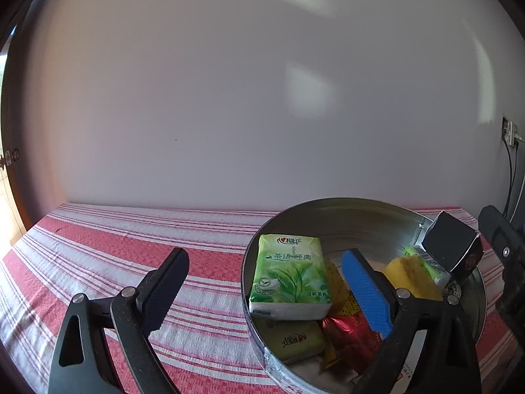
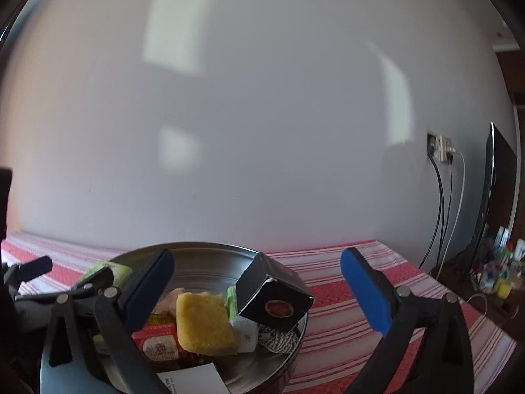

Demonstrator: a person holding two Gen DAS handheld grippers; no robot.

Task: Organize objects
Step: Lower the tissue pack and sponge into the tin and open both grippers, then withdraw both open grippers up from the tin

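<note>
One black box (image 2: 274, 295) rests tilted on the round tin's (image 2: 203, 249) rim.

Spread tongs (image 1: 262, 285) straddle the metal bowl's (image 1: 328, 205) rim.

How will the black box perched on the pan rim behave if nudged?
The black box sits tilted on one edge at the pan rim, so it will probably tip or slide. It looks like thin cardboard, so likely light and crushable. Flat faces should suit a pinch grip.
</note>
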